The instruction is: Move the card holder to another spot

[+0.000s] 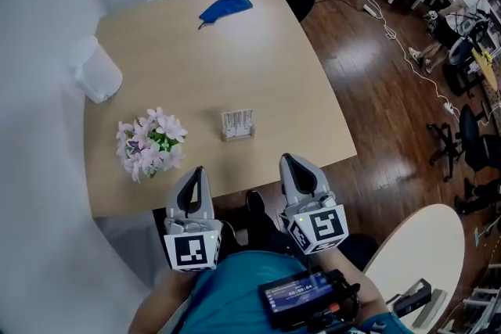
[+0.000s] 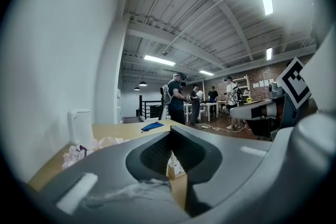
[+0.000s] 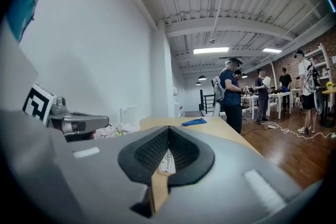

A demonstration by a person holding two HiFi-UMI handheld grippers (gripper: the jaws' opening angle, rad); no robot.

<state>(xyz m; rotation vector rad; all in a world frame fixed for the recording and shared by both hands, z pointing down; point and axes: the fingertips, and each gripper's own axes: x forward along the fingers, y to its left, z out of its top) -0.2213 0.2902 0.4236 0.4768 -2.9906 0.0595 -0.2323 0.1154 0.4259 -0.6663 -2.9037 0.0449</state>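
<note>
The task is judged to be at its opening step: the approach has not begun and nothing is gripped. The card holder stands upright on the wooden table, roughly mid-table, near the bunch of flowers on its left and well apart from the blue cloth at the far edge and the white container at the left edge. Both tools hang at the table's near edge, well short of the holder, which lies ahead of them and about midway between their lines. The left gripper has its jaws brought together with nothing clamped; its own view shows only the holder in the distance through the slot below the tips. The right gripper is likewise closed and empty, and the holder appears the same way in its view. The next move calls for one gripper to part its jaws, advance over the table and come down so that the jaws straddle the holder's body before closing. Care is advised on the left side, where the flowers stand close by. Bare table to the right of the holder and beyond it offers a probable new spot.
</note>
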